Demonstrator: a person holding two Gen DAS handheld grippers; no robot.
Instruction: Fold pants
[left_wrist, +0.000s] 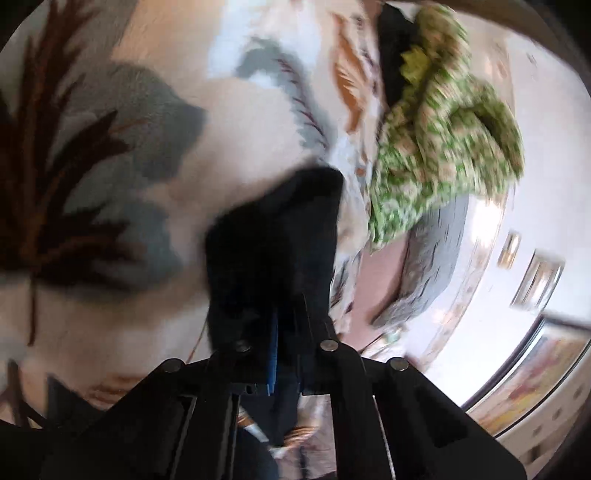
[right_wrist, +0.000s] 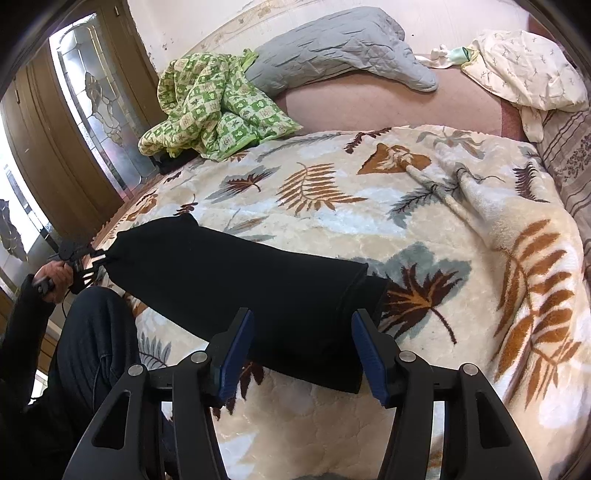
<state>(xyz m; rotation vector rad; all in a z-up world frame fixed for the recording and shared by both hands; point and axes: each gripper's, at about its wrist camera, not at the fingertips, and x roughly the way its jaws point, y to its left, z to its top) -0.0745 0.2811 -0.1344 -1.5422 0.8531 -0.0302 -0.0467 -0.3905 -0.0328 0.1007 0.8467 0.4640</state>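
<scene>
The black pants (right_wrist: 236, 280) lie folded in a long band across the leaf-patterned blanket (right_wrist: 369, 206) on the bed. My right gripper (right_wrist: 303, 354) is open, its blue pads either side of the near end of the pants, holding nothing. My left gripper (right_wrist: 99, 260) is seen at the far left end of the pants, shut on that end. In the blurred left wrist view, the left gripper (left_wrist: 286, 314) is shut on black pants cloth (left_wrist: 280, 236), which hangs over the fingers.
A crumpled green checked quilt (right_wrist: 214, 107) and a grey pillow (right_wrist: 340, 51) lie at the head of the bed. A cream pillow (right_wrist: 524, 70) sits at the back right. A wooden door with glass (right_wrist: 92, 110) stands left. The person's legs (right_wrist: 92, 354) are at the bed's left edge.
</scene>
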